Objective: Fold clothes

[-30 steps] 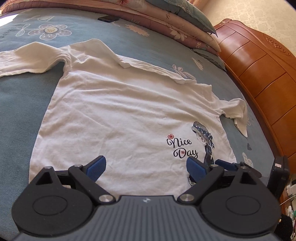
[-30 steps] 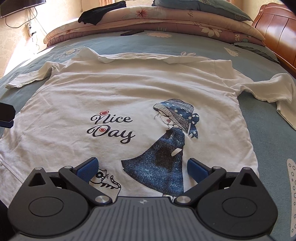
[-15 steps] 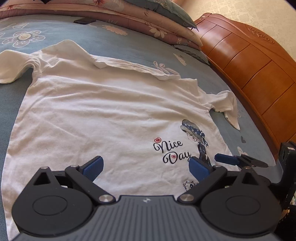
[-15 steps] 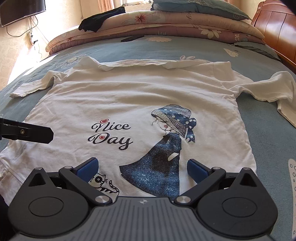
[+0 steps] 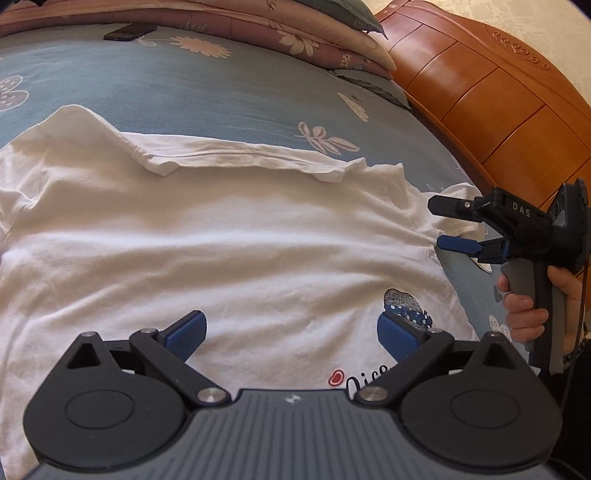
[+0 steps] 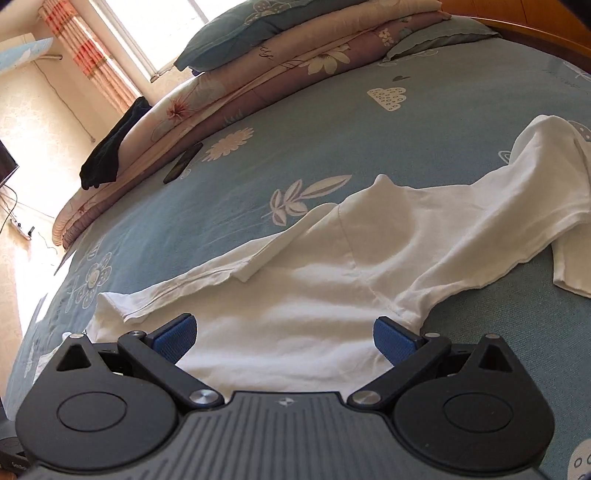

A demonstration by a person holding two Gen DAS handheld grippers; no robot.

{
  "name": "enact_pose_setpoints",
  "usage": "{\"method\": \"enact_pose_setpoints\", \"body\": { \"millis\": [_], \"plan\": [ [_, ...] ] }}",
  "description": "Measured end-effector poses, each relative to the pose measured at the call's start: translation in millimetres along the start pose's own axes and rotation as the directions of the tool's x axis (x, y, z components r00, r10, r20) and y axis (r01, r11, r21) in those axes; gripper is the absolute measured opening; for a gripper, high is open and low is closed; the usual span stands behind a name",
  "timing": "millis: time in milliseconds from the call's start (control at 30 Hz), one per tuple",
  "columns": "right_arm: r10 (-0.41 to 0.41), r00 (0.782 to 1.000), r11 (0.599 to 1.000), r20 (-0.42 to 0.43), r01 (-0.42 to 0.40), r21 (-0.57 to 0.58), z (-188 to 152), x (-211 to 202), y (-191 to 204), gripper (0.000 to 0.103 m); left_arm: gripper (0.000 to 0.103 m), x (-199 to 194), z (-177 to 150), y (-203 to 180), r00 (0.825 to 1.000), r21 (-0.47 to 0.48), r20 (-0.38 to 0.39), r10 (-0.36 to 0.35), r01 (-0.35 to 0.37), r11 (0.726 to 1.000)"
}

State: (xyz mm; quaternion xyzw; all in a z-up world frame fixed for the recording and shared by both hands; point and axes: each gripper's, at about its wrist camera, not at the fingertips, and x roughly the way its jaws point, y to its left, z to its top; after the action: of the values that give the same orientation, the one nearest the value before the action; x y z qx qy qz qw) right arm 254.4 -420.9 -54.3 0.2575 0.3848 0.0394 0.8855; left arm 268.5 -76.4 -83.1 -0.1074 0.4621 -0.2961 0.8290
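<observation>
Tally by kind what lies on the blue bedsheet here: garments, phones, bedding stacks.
Garments: 2, a white printed cotton T-shirt and a black cloth draped over the bedding
Phones: 1, a black slab phone
Folded floral quilt stacks: 1
Total: 4

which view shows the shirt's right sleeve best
The right wrist view: the right sleeve lies in full across the bedspread. In the left wrist view, the right gripper hides most of it.

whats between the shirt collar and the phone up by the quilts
Only bare blue floral bedsheet. In the left wrist view nothing sits on the stretch from the white shirt's collar to the dark phone; the right wrist view agrees.
</observation>
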Motion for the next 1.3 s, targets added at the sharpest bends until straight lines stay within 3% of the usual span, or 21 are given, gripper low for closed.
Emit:
{"method": "enact_pose_setpoints", "body": {
  "millis": [100,333,400,500,600,667,700,733,767,1000,1100,1200,1233,1300],
  "plan": [
    [-0.004,1.0,0.999,-0.007,0.004,0.039,-3,7,-12,0.103,0.098,6,-1,10,0.998,-0.029,0.044,-0.036,0.037,0.999],
    [-0.107,0.991,0.994,0.086,0.104,0.041,1,-11,-44,0.102,0.098,5,-8,20,0.991,-0.014,0.096,-0.095,0.097,0.995],
    [-0.065,0.995,0.996,0.081,0.061,0.058,3,-3,-55,0.096,0.098,4,-8,23,0.989,-0.019,0.103,-0.111,0.113,0.993],
    [-0.096,0.993,0.995,0.07,0.093,0.047,4,14,-64,0.089,0.099,4,-8,27,0.985,-0.029,0.112,-0.131,0.135,0.99],
    [-0.102,0.987,0.995,0.124,0.104,-0.008,0,16,-64,0.079,0.1,5,-9,29,0.982,-0.032,0.123,-0.142,0.147,0.989],
    [-0.12,0.982,0.991,0.146,0.128,-0.048,-2,18,-63,0.054,0.1,5,-10,28,0.981,-0.028,0.128,-0.143,0.147,0.989],
    [-0.132,0.979,0.988,0.156,0.143,-0.06,-3,19,-62,0.048,0.1,6,-10,28,0.981,-0.025,0.13,-0.141,0.146,0.989],
    [-0.142,0.976,0.986,0.166,0.155,-0.068,-3,20,-62,0.033,0.1,6,-10,28,0.981,-0.023,0.131,-0.14,0.144,0.989],
    [-0.153,0.973,0.983,0.17,0.168,-0.075,-3,21,-61,0.011,0.1,6,-10,27,0.982,-0.021,0.131,-0.139,0.143,0.99],
    [-0.266,0.927,0.945,0.266,0.305,-0.116,9,33,-52,0.008,0.1,6,-11,27,0.982,-0.004,0.134,-0.134,0.136,0.991],
    [-0.274,0.931,0.952,0.24,0.298,-0.07,10,36,-63,0.008,0.1,5,-12,26,0.983,0.008,0.133,-0.13,0.13,0.992],
    [-0.321,0.928,0.943,0.188,0.331,-0.028,15,24,-60,0.032,0.1,3,-11,25,0.984,0.005,0.13,-0.122,0.123,0.992],
    [-0.336,0.926,0.938,0.173,0.345,-0.024,14,18,-57,0.045,0.1,2,-10,25,0.985,0.001,0.128,-0.115,0.116,0.993],
    [-0.367,0.919,0.928,0.145,0.373,-0.016,13,5,-51,0.048,0.1,-2,-9,24,0.986,-0.003,0.133,-0.097,0.098,0.995]
  ]
}}
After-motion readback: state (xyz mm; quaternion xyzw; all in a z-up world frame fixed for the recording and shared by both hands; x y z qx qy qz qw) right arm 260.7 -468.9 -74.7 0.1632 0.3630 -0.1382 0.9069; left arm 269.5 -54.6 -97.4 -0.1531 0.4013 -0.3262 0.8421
